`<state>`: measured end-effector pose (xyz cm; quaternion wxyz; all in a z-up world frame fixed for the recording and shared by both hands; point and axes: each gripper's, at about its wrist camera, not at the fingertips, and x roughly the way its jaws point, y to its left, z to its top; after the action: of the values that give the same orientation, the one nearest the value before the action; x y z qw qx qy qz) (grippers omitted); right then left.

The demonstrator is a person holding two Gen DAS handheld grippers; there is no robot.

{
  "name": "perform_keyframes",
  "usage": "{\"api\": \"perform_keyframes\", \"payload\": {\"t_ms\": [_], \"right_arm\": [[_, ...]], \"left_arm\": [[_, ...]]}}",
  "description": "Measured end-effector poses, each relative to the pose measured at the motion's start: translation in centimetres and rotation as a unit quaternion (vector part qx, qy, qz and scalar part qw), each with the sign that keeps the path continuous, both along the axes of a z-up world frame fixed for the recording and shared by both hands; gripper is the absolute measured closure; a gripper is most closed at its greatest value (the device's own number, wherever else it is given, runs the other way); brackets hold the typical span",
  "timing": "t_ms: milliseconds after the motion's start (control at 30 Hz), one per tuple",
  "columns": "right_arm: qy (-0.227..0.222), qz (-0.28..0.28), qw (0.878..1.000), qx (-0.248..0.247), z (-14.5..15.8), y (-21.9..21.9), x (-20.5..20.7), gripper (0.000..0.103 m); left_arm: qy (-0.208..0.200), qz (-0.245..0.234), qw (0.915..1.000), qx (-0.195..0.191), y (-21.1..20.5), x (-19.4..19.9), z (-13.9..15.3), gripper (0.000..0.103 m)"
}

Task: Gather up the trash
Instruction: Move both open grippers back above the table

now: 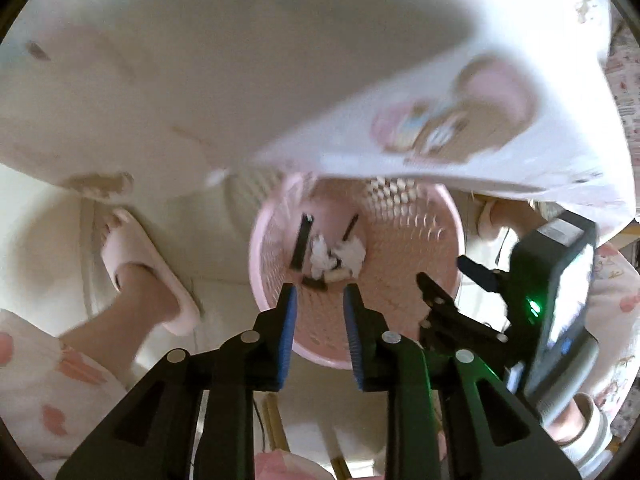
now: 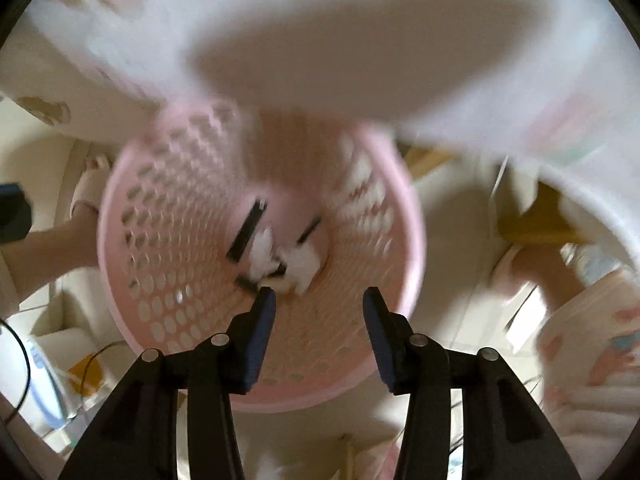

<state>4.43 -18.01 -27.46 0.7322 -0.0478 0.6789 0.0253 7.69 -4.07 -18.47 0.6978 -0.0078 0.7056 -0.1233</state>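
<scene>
Both grippers' jaws gape empty above the pink basket point(image 2: 132, 264) rim.

Pale cream floor point(image 1: 224, 232) in soft, dim light, with cables point(image 2: 16, 360) at one edge.

One pink perforated basket point(image 2: 160, 248) stands on the floor. Inside it, on the bottom, lie two crumpled white paper wads point(image 2: 280, 260), touching each other, and three dark stick-like pieces: a long black strip point(image 2: 246, 236) to the left of the wads, a thin one point(image 2: 310, 230) at the far right, and a short one point(image 2: 246, 283) at the near left (blur makes any smaller scrap uncountable). One small pale cylindrical bit point(image 1: 335, 278) lies near the wads. Two grippers are in view, the left gripper point(image 1: 320, 300) and the right gripper point(image 2: 318, 300), each with two fingers. Two slippered feet point(image 1: 148, 276) flank the basket, one on either side. One patterned white cloth point(image 1: 420, 128) hangs across the far part of both views.
</scene>
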Motion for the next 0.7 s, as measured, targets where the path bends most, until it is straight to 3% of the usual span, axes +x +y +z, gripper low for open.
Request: {"api": "perform_keyframes", "payload": {"t_ms": [267,500,700], "right_arm": [[-0.112,0.011,0.993,0.018,7.5,0.3,-1.4,0.055],[-0.233,0.005,0.972,0.032,13.4,0.2,-2.5,0.055],[-0.29,0.002,0.955,0.063,16.7,-0.1,-3.2,0.055]], "left_arm": [[-0.103,-0.007,0.9947,-0.002,0.7,-0.3,5.8,0.074],[-0.193,0.014,0.981,-0.004,2.2,0.0,9.8,0.068],[-0.243,0.025,0.9697,-0.01,2.6,0.4,11.4,0.062]]}}
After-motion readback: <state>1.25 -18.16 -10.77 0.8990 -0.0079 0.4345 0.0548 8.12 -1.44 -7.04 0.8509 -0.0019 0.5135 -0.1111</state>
